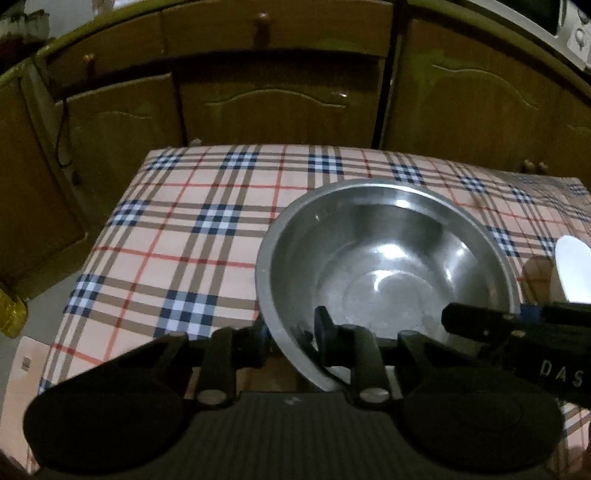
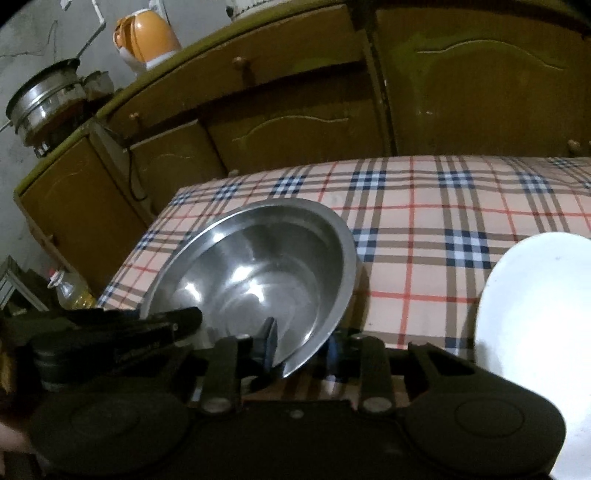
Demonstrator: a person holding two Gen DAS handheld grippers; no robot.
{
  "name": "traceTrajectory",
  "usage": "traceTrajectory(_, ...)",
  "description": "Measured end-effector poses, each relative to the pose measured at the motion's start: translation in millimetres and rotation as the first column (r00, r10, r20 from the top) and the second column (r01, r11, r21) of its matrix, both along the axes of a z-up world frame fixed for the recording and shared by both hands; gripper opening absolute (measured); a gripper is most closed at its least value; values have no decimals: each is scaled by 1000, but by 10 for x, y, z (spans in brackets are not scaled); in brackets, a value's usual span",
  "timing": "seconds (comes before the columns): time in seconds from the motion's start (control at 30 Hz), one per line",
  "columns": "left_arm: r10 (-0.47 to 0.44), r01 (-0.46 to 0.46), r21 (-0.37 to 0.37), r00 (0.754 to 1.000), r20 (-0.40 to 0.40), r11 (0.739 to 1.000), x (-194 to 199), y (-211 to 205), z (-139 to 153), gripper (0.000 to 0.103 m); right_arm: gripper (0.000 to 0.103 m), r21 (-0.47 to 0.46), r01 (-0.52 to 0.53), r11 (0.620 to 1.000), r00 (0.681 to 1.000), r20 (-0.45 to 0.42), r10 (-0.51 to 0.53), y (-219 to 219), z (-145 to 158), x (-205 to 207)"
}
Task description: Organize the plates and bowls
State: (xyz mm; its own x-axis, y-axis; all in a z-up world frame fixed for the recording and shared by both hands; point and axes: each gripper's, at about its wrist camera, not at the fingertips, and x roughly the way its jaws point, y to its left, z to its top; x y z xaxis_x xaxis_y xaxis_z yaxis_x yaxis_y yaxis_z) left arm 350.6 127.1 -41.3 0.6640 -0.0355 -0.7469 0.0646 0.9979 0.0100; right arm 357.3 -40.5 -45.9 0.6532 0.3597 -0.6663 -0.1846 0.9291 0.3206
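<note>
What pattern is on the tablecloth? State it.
The tablecloth is peach plaid with navy-and-white checks and red and tan lines; clearest in the right wrist view.

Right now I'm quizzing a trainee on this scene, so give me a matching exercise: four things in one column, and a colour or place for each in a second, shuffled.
Things:
1. metal bowl
2. plate
3. kettle
4. oil bottle

Descriptions:
A. white, at the right edge of the right wrist view
B. orange, up on the cabinet top
C. low down beside the table's left edge
D. silver, on the checked tablecloth, its near rim between the fingers of both the left gripper and the right gripper

Pairs: 1-D, 2-A, 3-B, 4-C
</note>
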Motion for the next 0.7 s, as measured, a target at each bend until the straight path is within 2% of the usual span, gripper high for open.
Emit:
traceTrajectory(0.3,-3,3,4,997,79,1000,-441,-221,449,25,35,-2,-2,1000,998,70,2,-219,409,-402)
traceTrajectory(0.47,-31,29,18,992,119,999,-929,-508,722,25,35,-13,18,1000,996,91,-16,-479,658,-867)
traceTrajectory(0.6,-61,60,14,988,139,998,-1351,-793,850,25,35,3,45,999,994,100,-45,-782,781,-1355)
traceTrajectory(0.7,-99,100,-6,985,139,995,-1653,-997,863,25,35,-19,73,997,992,107,-71,-1014,813,-1750)
